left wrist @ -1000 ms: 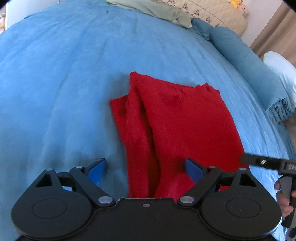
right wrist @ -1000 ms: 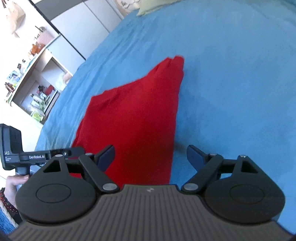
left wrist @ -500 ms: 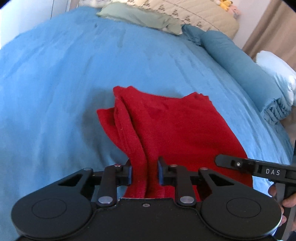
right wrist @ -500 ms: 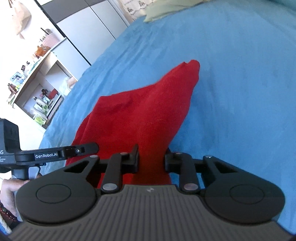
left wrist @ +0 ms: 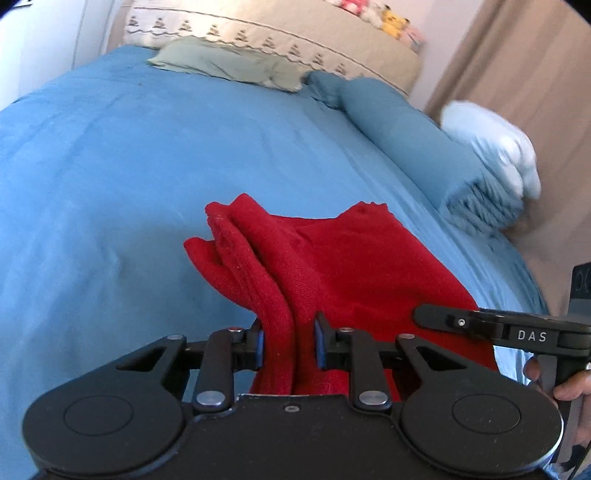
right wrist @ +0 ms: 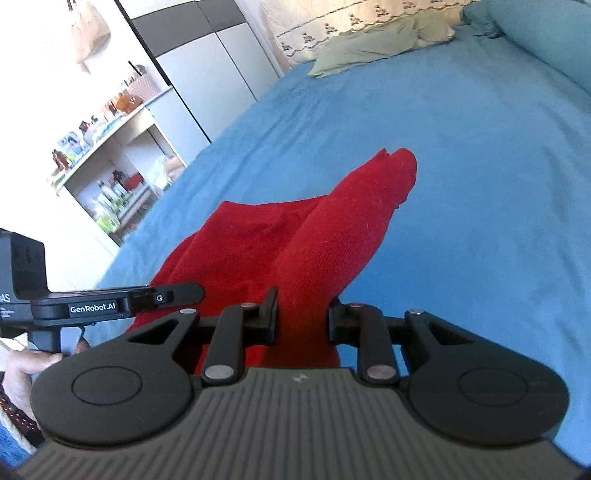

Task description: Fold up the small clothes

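Note:
A red knitted garment (left wrist: 354, 266) lies partly folded on the blue bedspread (left wrist: 110, 177). My left gripper (left wrist: 288, 341) is shut on the garment's near left edge, with bunched cloth between its pads. My right gripper (right wrist: 302, 314) is shut on the near right edge of the same garment (right wrist: 325, 236), which rises off the bed toward both grippers. The far end still rests on the bed. The right gripper's body shows in the left wrist view (left wrist: 509, 332), and the left one in the right wrist view (right wrist: 110, 302).
A rolled blue blanket (left wrist: 406, 136) and a white pillow (left wrist: 495, 147) lie along the bed's right side. A green cloth (left wrist: 229, 66) lies near the beige headboard (left wrist: 273, 33). Shelves with bottles (right wrist: 110, 184) stand left of the bed.
Both grippers went from open to shut on the garment's near edge, then lifted it, so the near part now rises off the bed.

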`<state>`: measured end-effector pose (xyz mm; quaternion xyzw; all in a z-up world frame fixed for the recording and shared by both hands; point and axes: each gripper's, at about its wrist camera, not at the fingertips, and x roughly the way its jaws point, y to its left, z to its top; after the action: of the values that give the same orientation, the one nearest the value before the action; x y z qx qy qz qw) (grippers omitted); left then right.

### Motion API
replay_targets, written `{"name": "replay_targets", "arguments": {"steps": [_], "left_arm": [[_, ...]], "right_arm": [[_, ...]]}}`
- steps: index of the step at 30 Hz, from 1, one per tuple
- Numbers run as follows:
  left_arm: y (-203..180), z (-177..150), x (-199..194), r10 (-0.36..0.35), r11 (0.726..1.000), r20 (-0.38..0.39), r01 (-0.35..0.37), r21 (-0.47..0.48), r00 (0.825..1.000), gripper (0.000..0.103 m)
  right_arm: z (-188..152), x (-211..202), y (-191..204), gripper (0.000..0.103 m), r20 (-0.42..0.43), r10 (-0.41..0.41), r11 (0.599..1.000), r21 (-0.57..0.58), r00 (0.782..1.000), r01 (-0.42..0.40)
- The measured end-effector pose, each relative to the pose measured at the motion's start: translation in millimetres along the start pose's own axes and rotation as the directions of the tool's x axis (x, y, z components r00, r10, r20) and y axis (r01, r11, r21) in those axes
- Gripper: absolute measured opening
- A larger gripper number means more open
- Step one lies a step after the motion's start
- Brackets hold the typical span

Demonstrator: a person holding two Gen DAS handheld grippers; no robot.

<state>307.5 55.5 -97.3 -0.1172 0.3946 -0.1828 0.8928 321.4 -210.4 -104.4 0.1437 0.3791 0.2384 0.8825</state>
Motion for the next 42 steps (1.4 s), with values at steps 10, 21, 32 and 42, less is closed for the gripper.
{"name": "replay_targets", "arguments": {"steps": [10,21,32,42], "left_arm": [[-22,-60,39,0.05,0.998,0.018,-0.051,0.025,0.999,0.04],[-9,-54,-6,0.157,0.988,0.101,-0.157,-0.01,0.982,0.068],[-84,-10,-158,0.256,0.96,0.294,-0.278,0.036,0.921,0.098],[-145,-46,-248,0.387,0.913,0.265,-0.407,0.025,0.883,0.103]], "right_arm": [[-82,-12,-70,0.043,0.001,-0.052,0.997,0.054,0.999,0.052],[-82,-33,-60,0.081,0.069,-0.071,0.997,0.025,0.995,0.07],[-43,-172,48,0.103,0.253,-0.212,0.951,-0.17,0.944,0.259],[-67,-280,134,0.103,0.281,-0.419,0.872,-0.14,0.863,0.469]]}}
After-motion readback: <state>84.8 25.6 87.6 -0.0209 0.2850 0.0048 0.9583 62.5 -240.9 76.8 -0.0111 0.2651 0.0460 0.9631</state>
